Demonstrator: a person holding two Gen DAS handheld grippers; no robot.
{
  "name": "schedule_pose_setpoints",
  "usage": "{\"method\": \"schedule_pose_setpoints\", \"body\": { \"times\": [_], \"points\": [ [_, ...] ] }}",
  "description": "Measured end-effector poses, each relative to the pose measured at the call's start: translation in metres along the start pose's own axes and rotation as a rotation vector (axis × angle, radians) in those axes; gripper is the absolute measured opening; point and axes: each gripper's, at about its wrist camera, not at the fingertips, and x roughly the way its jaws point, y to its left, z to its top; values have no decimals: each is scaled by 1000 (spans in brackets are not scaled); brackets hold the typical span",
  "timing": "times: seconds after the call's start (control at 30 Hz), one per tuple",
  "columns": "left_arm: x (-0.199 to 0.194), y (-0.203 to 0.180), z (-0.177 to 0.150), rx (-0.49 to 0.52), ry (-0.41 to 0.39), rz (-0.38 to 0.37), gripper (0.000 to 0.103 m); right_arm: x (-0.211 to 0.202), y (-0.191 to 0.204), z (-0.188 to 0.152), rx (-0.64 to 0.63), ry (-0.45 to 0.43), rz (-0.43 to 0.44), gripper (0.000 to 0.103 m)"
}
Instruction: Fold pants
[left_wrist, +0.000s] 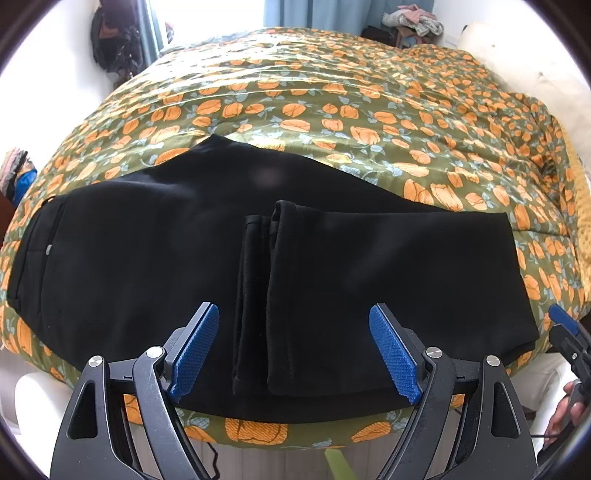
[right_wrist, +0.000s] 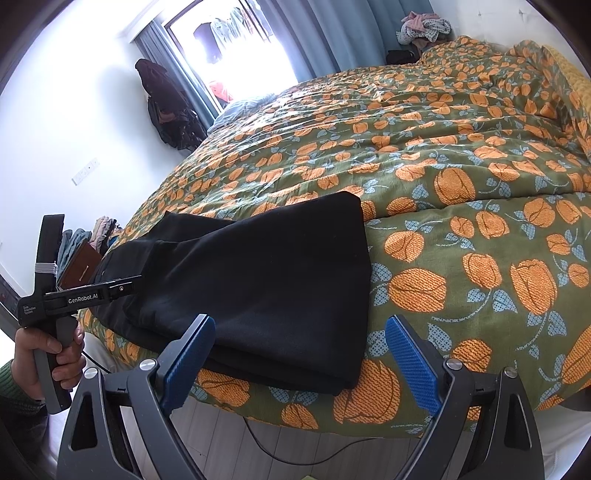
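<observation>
Black pants (left_wrist: 155, 266) lie flat along the near edge of the bed, waistband at the left, legs folded back so the hems (left_wrist: 258, 295) rest on the middle. The fold edge is at the right (right_wrist: 354, 288). My left gripper (left_wrist: 293, 350) is open and empty, hovering at the bed's edge in front of the hems. My right gripper (right_wrist: 299, 358) is open and empty, in front of the pants' folded right end. The left gripper body (right_wrist: 74, 295) shows in the right wrist view, held by a hand.
The bed is covered by a green quilt with orange flowers (left_wrist: 332, 110). Piled clothes (right_wrist: 424, 26) sit beyond the far corner. A bright window with blue curtains (right_wrist: 236, 48) and hanging bags (right_wrist: 166, 103) lie to the left. A cable (right_wrist: 295, 446) runs on the floor.
</observation>
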Motion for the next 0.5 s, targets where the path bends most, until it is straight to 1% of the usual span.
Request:
{"method": "schedule_pose_setpoints", "body": {
  "times": [0.5],
  "points": [
    [1,-1,-1,-2,3,4,85,0,-2,0,1,-2,0,93]
  ]
}}
